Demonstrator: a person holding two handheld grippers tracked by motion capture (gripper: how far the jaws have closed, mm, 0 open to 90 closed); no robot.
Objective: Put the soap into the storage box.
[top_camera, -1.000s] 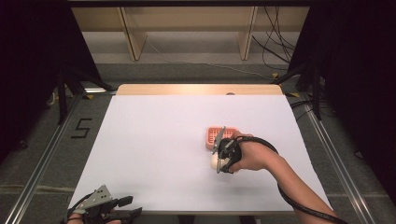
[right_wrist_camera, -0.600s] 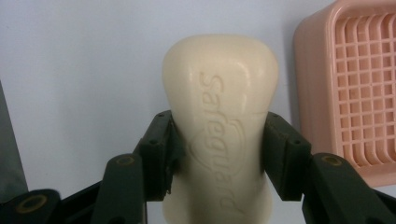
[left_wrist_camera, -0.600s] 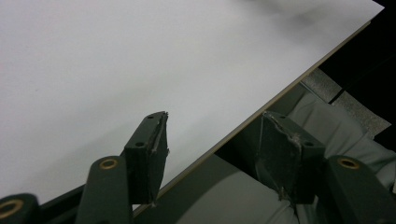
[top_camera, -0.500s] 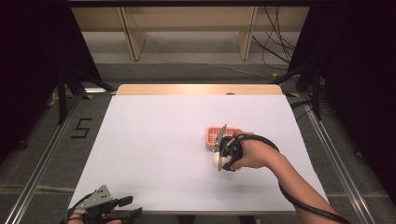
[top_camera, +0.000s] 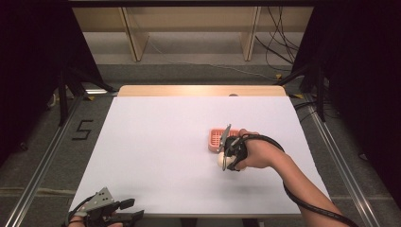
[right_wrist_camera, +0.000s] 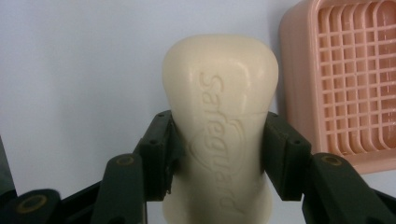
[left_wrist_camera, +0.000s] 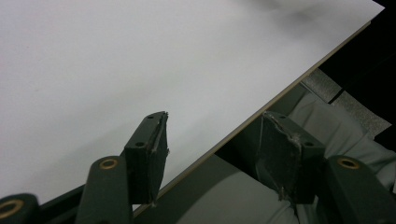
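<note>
- Right gripper (right_wrist_camera: 217, 154): clamped on soap bar (right_wrist_camera: 219, 135), grasp done
- Pink soap dish (right_wrist_camera: 345, 84): empty, at soap's 2 o'clock; placing left
- Left gripper (left_wrist_camera: 212, 154): jaws apart, idle

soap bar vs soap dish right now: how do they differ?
The soap bar is cream, solid and rounded, with a raised brand name; the soap dish is pink and squarish, with an open grid floor. The soap bar is clamped at its waist between the jaws of the right gripper, while the soap dish lies free on the white table. In the right gripper view the bar sits beside the dish, not in it. Both are small and pale.
</note>
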